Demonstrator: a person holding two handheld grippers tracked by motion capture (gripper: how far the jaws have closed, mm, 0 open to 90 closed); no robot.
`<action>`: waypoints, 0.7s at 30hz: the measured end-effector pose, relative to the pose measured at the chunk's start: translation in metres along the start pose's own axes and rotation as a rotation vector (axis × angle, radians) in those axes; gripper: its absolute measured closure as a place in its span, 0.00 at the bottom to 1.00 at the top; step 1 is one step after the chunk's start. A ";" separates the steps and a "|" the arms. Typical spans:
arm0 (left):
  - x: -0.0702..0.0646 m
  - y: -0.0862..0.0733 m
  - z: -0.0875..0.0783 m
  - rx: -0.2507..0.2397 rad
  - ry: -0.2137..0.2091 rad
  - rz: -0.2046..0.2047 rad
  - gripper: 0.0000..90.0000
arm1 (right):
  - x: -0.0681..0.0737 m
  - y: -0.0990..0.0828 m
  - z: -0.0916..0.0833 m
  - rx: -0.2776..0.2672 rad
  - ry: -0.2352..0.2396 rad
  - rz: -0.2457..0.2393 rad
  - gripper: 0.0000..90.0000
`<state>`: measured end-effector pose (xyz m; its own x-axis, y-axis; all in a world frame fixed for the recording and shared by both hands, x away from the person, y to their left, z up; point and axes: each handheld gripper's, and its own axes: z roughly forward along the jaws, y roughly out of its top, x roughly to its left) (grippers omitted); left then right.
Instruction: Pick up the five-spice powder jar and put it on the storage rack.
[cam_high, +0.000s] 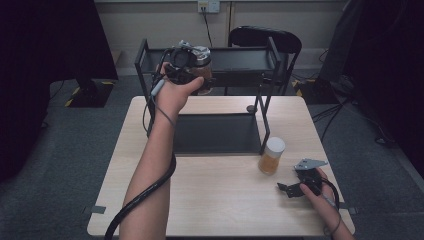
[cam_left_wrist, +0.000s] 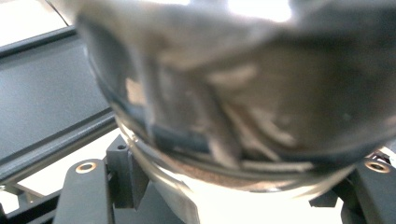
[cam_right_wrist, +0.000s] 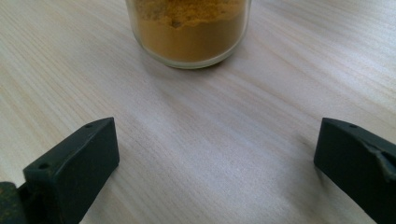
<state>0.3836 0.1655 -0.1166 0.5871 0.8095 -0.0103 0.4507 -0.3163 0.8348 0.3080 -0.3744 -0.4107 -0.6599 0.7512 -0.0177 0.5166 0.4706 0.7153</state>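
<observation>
High view: the left gripper (cam_high: 192, 75), in the upper left of centre, is raised beside the top shelf of a black rack (cam_high: 240, 59) and is clamped on a glass jar (cam_high: 202, 62) with a silvery lid and brown contents. The left gripper view confirms the grip: the jar (cam_left_wrist: 243, 102) is blurred and very close, seated between the two black jaws at the bottom corners, with the rack's dark shelf (cam_left_wrist: 42, 98) at the left edge.

The rack stands at the far side of the desk (cam_high: 215, 200); its lower shelf (cam_high: 215, 132) lies at frame centre.

Lower right of the high view: the right gripper (cam_high: 290, 189) rests low over the desk, jaws spread wide with nothing between them. A second jar (cam_high: 271, 155), white-lidded and filled with orange powder, stands upright on the desk just beyond it, in front of the rack's right leg. In the right gripper view this jar (cam_right_wrist: 189, 30) sits at top centre, apart from both jaws, bare wood between.
</observation>
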 end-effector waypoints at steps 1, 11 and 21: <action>0.000 0.001 0.000 -0.001 -0.001 -0.002 0.35 | 0.000 0.000 0.000 0.000 0.000 0.000 0.00; 0.006 0.013 -0.002 -0.012 0.000 -0.023 0.35 | 0.000 0.000 0.000 0.000 0.001 0.000 0.00; 0.016 0.030 0.001 -0.001 0.035 -0.044 0.35 | 0.000 0.000 0.000 -0.001 0.000 0.000 0.00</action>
<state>0.4071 0.1683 -0.0924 0.5428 0.8394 -0.0275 0.4746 -0.2796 0.8346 0.3080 -0.3745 -0.4109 -0.6601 0.7509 -0.0174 0.5158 0.4700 0.7162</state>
